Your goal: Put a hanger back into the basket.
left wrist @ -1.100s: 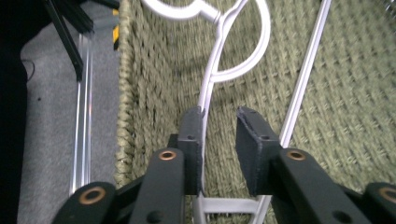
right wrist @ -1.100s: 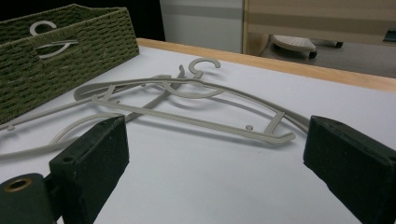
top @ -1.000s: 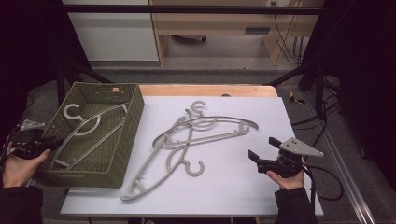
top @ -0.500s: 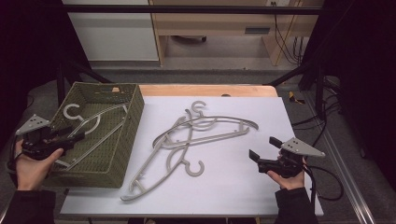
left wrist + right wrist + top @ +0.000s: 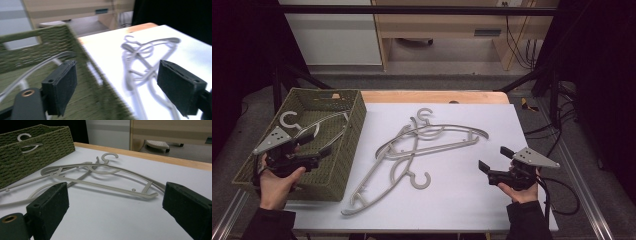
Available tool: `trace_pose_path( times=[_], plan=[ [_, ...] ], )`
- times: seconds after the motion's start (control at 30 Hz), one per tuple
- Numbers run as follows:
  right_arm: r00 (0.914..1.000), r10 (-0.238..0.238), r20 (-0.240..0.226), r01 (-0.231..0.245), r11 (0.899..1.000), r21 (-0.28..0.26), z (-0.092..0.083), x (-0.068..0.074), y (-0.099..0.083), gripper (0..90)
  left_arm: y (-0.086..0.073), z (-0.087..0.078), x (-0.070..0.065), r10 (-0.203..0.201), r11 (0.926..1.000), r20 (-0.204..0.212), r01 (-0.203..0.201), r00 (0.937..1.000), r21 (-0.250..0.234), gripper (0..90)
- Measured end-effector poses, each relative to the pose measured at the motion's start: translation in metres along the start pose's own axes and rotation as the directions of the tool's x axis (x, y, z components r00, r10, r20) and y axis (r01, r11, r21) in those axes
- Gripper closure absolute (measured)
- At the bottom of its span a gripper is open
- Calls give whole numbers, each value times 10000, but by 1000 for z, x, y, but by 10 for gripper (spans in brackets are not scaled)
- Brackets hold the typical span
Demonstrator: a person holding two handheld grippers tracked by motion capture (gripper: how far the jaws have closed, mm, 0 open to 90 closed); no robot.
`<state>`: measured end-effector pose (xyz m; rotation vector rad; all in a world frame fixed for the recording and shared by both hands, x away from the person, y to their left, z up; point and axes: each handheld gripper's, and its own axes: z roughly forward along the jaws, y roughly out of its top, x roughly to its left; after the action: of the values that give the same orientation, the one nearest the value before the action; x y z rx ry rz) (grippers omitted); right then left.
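Hanger (image 5: 314, 131) in basket (image 5: 343, 165) — beyond left gripper (image 5: 323, 154) (jaws apart)

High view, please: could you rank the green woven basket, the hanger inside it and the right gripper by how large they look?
1. green woven basket
2. hanger in the basket
3. right gripper

left gripper (image 5: 319, 156): black body, square black pads, grey three-cornered plate, brass-ringed hole | right gripper (image 5: 489, 164): same build, black cable trailing near right | sleeves (image 5: 273, 223): dark, both arms
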<state>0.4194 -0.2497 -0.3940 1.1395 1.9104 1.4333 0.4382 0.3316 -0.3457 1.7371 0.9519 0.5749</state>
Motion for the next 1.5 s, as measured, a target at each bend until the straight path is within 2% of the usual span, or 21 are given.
trace_pose_path(
  times=[0.1, 0.17, 0.33, 0.43, 0.5, 0.57, 0.67, 0.83, 0.97, 1.0, 1.07, 1.1, 1.33, 1.37, 1.4, 1.43, 1.5],
  plan=[
    [10000, 11, -1, -11, 10000, -10, 0, 0, 0, 68, 1, 7, -13, 228, 9997, 264, -228, 9994, -16, 120],
    [10000, -27, 58, 27, 10000, -77, -1, 0, 0, 70, 0, 13, -23, 402, 9992, 284, -404, 9988, 76, 91],
    [10000, -3, -1, 3, 10000, -61, -2, -1, 0, 68, -1, 26, -38, 426, 9988, 626, -440, 9971, 210, 65],
    [10000, -34, -40, 34, 10000, -27, -1, 0, 0, 67, 2, 32, -47, 612, 9977, 825, -633, 9947, 224, 60],
    [10000, -17, -46, 17, 10000, -35, -1, -1, 0, 67, 5, 36, -52, 635, 9973, 1046, -669, 9925, 294, 60],
    [10000, 3, -52, -3, 10000, -1, -1, -1, 0, 67, 6, 38, -54, 676, 9970, 1082, -712, 9918, 299, 60],
    [10000, 6, -23, -6, 10000, -49, -2, -1, 0, 67, 12, 51, -63, 850, 9948, 1309, -916, 9878, 454, 59],
    [10000, 1, -32, -1, 10000, -60, -2, -1, 0, 67, 17, 69, -74, 1056, 9912, 1374, -1153, 9849, 645, 60],
    [10000, -44, -87, 43, 9999, -119, -3, -1, 1, 67, 20, 82, -77, 935, 9912, 1450, -1058, 9850, 791, 63],
    [10000, -20, -71, 19, 9999, -147, -4, 0, 1, 67, 21, 91, -78, 911, 9901, 1449, -1052, 9852, 924, 63],
    [10000, -53, -82, 52, 9998, -195, -4, -1, 1, 67, 21, 95, -78, 879, 9901, 1452, -1025, 9855, 963, 70],
    [9999, -60, -91, 59, 9998, -169, -5, -1, 2, 67, 21, 103, -78, 755, 9904, 1470, -913, 9863, 1038, 72],
    [9999, -52, -118, 51, 9999, -125, -3, 0, 2, 67, 20, 125, -77, 710, 9870, 1319, -888, 9887, 1341, 91],
    [9999, -49, -112, 47, 9999, -119, -3, 0, 2, 67, 20, 133, -77, 669, 9861, 1225, -844, 9902, 1434, 94],
    [9999, -49, -112, 47, 9999, -119, -3, 0, 2, 67, 20, 133, -77, 669, 9861, 1225, -844, 9902, 1434, 97],
    [9999, -43, -138, 41, 9999, -146, -3, 0, 2, 67, 18, 141, -77, 768, 9827, 998, -922, 9920, 1603, 101],
    [9999, -52, -139, 50, 9999, -146, -4, 0, 2, 67, 17, 148, -77, 831, 9805, 851, -968, 9929, 1713, 112]
  ],
)
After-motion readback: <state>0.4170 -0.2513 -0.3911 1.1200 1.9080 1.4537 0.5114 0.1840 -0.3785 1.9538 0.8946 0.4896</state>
